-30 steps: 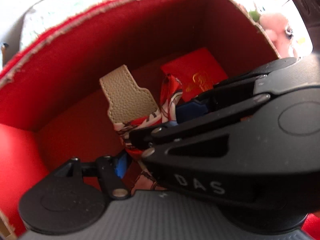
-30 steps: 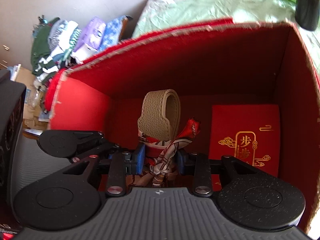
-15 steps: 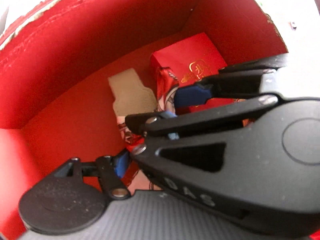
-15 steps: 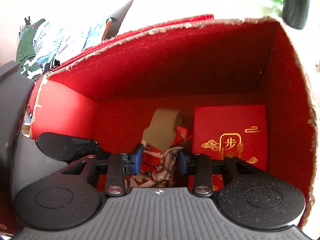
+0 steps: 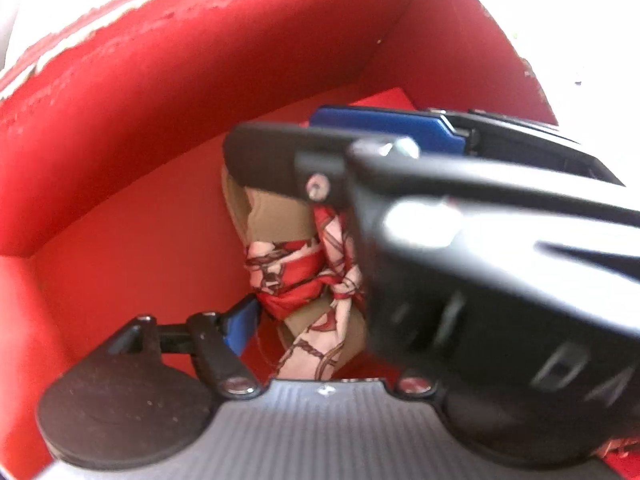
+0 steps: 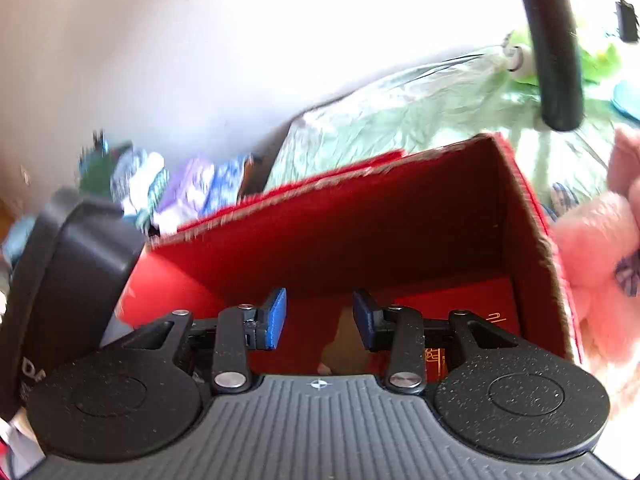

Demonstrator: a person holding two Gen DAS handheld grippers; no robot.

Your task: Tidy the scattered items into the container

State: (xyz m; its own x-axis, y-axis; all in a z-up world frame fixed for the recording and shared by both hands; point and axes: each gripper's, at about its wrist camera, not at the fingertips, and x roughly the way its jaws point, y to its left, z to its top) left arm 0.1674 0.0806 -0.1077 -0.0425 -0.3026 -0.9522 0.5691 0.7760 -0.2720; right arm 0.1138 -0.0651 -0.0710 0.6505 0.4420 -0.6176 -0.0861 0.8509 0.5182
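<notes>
A red box (image 5: 168, 92) lies open below me; it also shows in the right wrist view (image 6: 360, 232). A tan leather strap tied with a red patterned scarf (image 5: 300, 268) lies on the box floor. My left gripper (image 5: 312, 320) hangs low inside the box over the strap; only its left blue pad (image 5: 240, 330) shows, the other side is hidden. My right gripper (image 6: 318, 318) is open and empty above the box rim; in the left wrist view (image 5: 480, 240) it crosses in front. A red envelope with gold print (image 6: 472, 316) lies at the box's right.
A pink plush toy (image 6: 600, 256) sits right of the box. A pale green crumpled sheet (image 6: 420, 112) lies behind it. Folded clothes (image 6: 180, 188) are stacked at the back left. A dark curved bar (image 6: 556, 48) hangs at the upper right.
My right gripper let go of the scarf-tied strap, opened, and rose out of the box. The strap now lies on the box floor. My left gripper moved closer over it.
</notes>
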